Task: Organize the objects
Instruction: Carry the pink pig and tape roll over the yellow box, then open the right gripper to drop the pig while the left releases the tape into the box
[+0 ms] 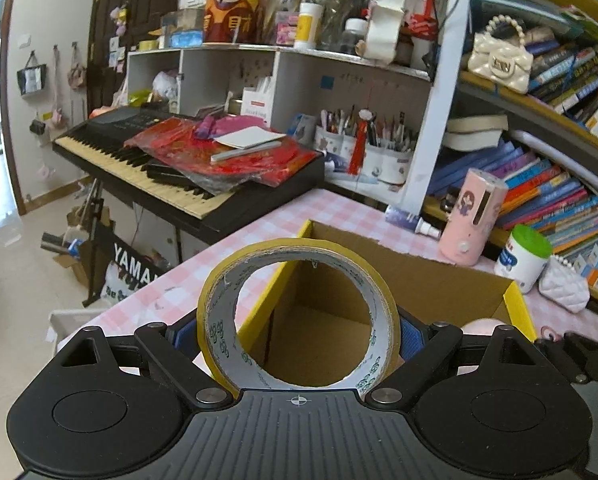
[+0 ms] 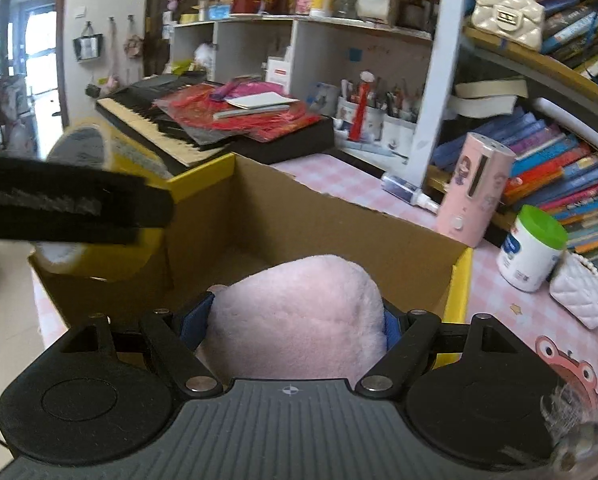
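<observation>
My left gripper (image 1: 297, 334) is shut on a yellow tape roll (image 1: 219, 292) and holds it upright above the near left edge of an open cardboard box (image 1: 419, 276). My right gripper (image 2: 295, 320) is shut on a pink plush item (image 2: 299, 316) over the near side of the same box (image 2: 339, 224). In the right wrist view the left gripper (image 2: 71, 204) with the tape roll (image 2: 111, 148) shows blurred at the left over the box corner. The plush item peeks into the left wrist view (image 1: 481, 326).
The box stands on a pink checked tablecloth (image 1: 339, 208). A pink cylinder (image 1: 471, 220), a green-lidded white jar (image 1: 523, 258) and a white quilted purse (image 1: 565, 286) stand to the right before a bookshelf (image 1: 559, 184). A keyboard (image 1: 171, 168) with red bags sits behind left.
</observation>
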The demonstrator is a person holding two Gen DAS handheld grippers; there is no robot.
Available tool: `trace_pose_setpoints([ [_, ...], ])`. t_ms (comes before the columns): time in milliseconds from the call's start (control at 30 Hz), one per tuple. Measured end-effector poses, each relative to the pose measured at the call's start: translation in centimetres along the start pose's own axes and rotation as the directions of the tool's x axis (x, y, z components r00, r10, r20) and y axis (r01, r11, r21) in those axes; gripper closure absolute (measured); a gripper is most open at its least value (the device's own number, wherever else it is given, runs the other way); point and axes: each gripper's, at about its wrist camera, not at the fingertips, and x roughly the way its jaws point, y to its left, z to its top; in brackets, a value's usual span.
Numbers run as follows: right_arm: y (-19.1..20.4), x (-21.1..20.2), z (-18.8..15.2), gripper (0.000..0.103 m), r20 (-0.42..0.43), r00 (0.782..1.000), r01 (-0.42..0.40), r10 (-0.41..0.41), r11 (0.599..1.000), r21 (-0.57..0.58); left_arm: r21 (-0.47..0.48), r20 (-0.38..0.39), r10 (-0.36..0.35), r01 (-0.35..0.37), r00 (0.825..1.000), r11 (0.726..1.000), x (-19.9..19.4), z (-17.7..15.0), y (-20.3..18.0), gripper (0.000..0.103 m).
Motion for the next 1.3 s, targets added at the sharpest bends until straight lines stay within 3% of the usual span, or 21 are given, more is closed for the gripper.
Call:
trace_pose_setpoints([
  [300,-0.4,0.0,-0.6,0.023,-0.079,0.992,-0.105,0.103,0.994,-0.028,0.022,-0.036,-0.007,0.008,0.999,1.000,0.9,-0.5,-1.4,0.011],
  [600,-1.5,0.0,-0.7,0.023,-0.138,0.966,-0.228,0.219,0.973,-0.046,0.061,-0.067,-0.010,0.014,0.998,0.998,1.9,-1.1,-2.3,0.011],
  [900,-1.5,0.2,-0.5,0.021,-0.146,0.965,-0.225,0.217,0.973,-0.043,0.068,-0.114,0.002,0.006,0.993,0.998,2.7,-2.3,-2.4,0.011],
  [1300,-1.4,-0.1,-0.4,0.022,-0.120,0.977,-0.182,0.175,0.982,-0.047,0.055,-0.105,-0.003,0.009,0.994,0.998,1.7,-2.6,-2.2,0.011],
])
